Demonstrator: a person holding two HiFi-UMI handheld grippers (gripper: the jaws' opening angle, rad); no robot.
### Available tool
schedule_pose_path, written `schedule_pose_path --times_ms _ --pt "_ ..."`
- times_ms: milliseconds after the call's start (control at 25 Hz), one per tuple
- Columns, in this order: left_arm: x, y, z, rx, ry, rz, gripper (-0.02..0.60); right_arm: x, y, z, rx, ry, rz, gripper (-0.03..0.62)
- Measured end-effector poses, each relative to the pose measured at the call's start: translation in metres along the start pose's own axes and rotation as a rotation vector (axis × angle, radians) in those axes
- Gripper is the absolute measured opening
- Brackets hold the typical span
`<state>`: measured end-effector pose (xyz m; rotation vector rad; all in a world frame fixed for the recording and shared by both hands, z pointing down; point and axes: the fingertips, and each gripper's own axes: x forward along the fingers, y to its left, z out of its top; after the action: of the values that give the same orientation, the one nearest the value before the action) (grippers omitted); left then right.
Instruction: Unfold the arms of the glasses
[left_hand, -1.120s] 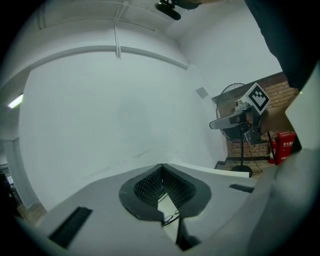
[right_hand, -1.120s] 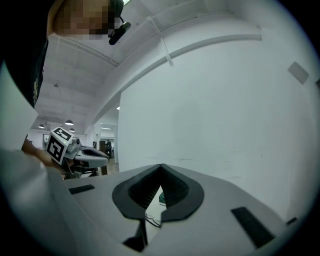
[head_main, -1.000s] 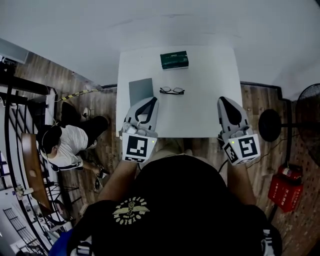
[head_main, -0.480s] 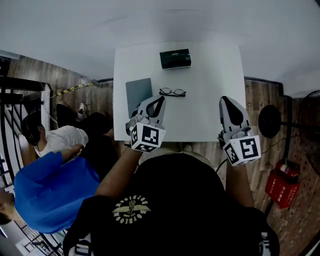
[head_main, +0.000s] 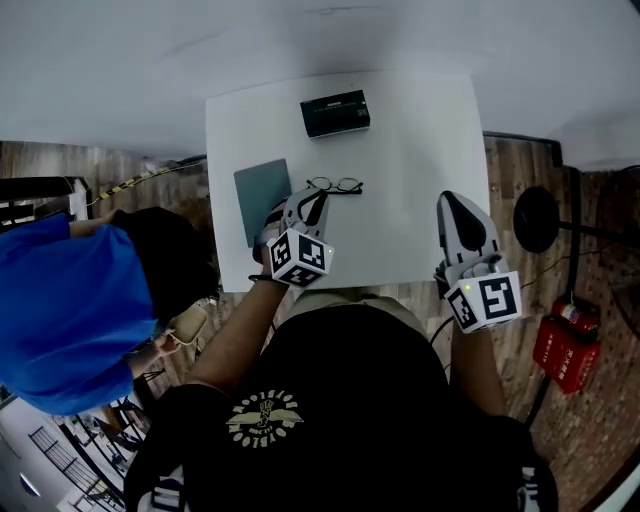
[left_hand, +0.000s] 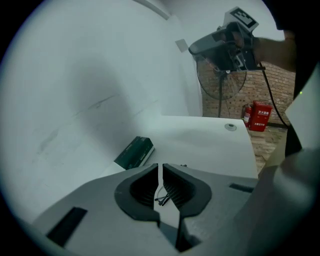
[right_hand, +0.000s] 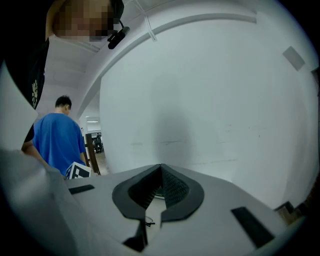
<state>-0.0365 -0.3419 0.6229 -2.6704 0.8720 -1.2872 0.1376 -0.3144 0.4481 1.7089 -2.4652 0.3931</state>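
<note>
The folded black-rimmed glasses (head_main: 335, 185) lie mid-table on the white table (head_main: 410, 150). My left gripper (head_main: 309, 196) points down at them, its tip just short of their left end. Its jaws are shut with nothing in them. In the left gripper view a bit of the glasses (left_hand: 163, 199) shows through the slit behind the left gripper's tips (left_hand: 160, 165). My right gripper (head_main: 451, 200) hovers over the table's right side, well clear of the glasses, shut and empty. The right gripper view shows the right gripper (right_hand: 161, 166) facing a white wall.
A dark green case (head_main: 335, 113) (left_hand: 134, 152) lies at the table's far side, and a grey pad (head_main: 262, 187) near its left edge. A fan (head_main: 540, 222) and a red box (head_main: 565, 350) stand on the floor at the right. A person in blue (head_main: 60, 300) is at the left.
My left gripper has come forward and down until its tip is by the glasses' left end. The right gripper has edged forward. A person in blue has walked in on the left.
</note>
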Motion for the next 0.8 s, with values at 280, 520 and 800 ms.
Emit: schedule_pose_path --times_ms 280,520,800 --pt "0.051 -0.017 -0.032 0.093 0.110 -0.098 0.066 0.009 -0.014 -0.008 0.017 0.023 -0.038 0.002" --pt "0.083 -0.032 -0.062 0.205 0.207 -0.176 0.099 0.014 -0.020 -0.017 0.030 0.042 -0.066 0.002" --pt "0.109 -0.041 -0.079 0.308 0.280 -0.232 0.135 0.013 -0.028 -0.021 0.034 0.064 -0.107 0.002"
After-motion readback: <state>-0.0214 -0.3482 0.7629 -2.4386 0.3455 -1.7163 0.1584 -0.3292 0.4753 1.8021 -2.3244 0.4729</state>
